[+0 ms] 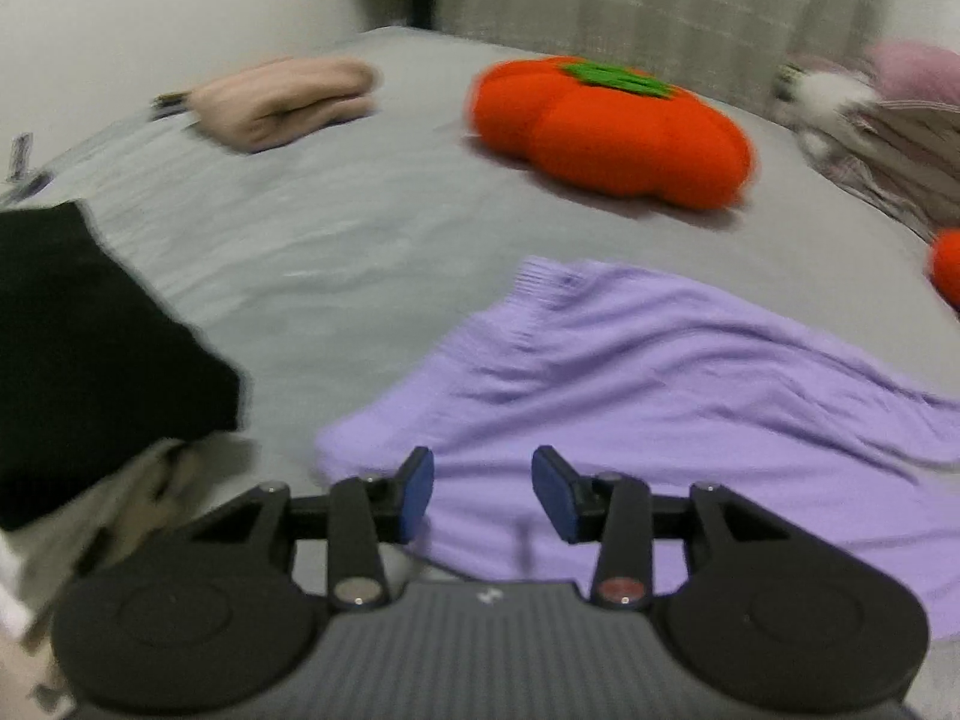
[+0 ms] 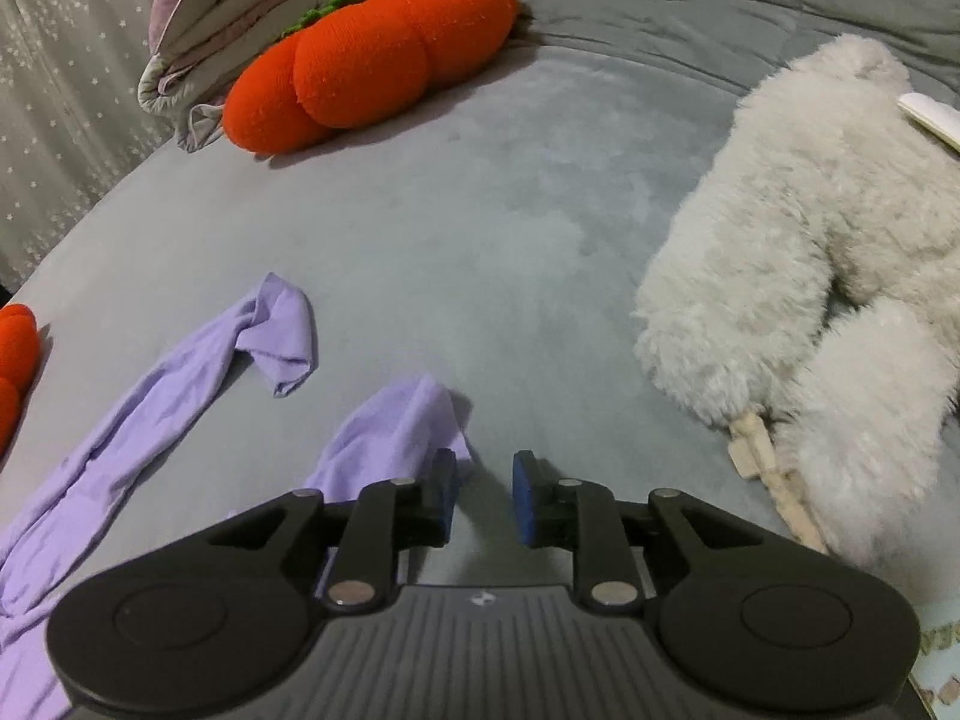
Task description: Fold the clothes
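No words, numbers or brand names are showing clearly enough to read anywhere here. The only mark is a small pale emblem sitting on the ribbed grey housing of the left gripper (image 1: pixel 483 495), and the same emblem is sitting on the housing of the right gripper (image 2: pixel 485 495); it is too small to make out as letters. At the far left of the left wrist view, a small white tag (image 1: pixel 20 157) is lying on the grey bedspread (image 1: pixel 360 228), its print too blurred to read.
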Tool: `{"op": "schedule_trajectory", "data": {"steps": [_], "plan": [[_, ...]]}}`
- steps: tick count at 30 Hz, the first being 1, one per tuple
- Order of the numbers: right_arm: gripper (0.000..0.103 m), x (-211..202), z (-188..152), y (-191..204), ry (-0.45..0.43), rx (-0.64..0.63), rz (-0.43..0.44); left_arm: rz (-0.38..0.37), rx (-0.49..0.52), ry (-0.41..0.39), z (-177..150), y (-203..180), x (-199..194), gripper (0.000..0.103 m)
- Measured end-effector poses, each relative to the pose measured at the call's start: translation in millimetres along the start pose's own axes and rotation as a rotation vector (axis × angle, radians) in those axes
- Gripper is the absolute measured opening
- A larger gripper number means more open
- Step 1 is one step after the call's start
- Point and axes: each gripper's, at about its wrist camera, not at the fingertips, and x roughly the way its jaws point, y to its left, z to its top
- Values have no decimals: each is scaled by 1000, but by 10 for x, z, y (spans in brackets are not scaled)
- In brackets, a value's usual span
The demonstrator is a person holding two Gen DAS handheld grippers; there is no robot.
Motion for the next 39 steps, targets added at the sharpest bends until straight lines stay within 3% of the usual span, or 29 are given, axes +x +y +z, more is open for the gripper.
{"op": "schedule_trajectory", "data": {"steps": [4, 6, 14, 19, 25, 29, 31, 32, 34, 39], "plan": [[27, 53, 2, 68, -4, -30, 20, -39, 54, 12, -78, -217, 33, 38], [5, 57, -6, 95, -6, -55, 14, -42, 64, 21, -98, -258, 67, 38], [4, -365, 53, 46, -131, -41, -9, -46, 54, 65, -158, -217, 180, 39], [4, -801, 22, 23, -262, -69, -125, -42, 46, 98, -196, -193, 238, 39], [4, -780, 3, -119, -210, -77, -147, -48, 71, 113, -227, -273, 215, 40], [4, -534, -76, -118, -59, -115, -28, -113, 103, 94, -266, -403, 87, 42], [12, -439, -101, -120, 11, -96, 21, -145, 147, 71, -309, -527, 11, 44], [23, -432, -101, -124, 13, -91, 13, -163, 173, 61, -336, -592, -25, 46], [33, -449, -92, -140, -1, -86, -7, -195, 229, 45, -391, -735, -86, 48], [35, -390, -68, -117, -17, -122, -2, -256, 336, 34, -539, -1093, -126, 51]]}}
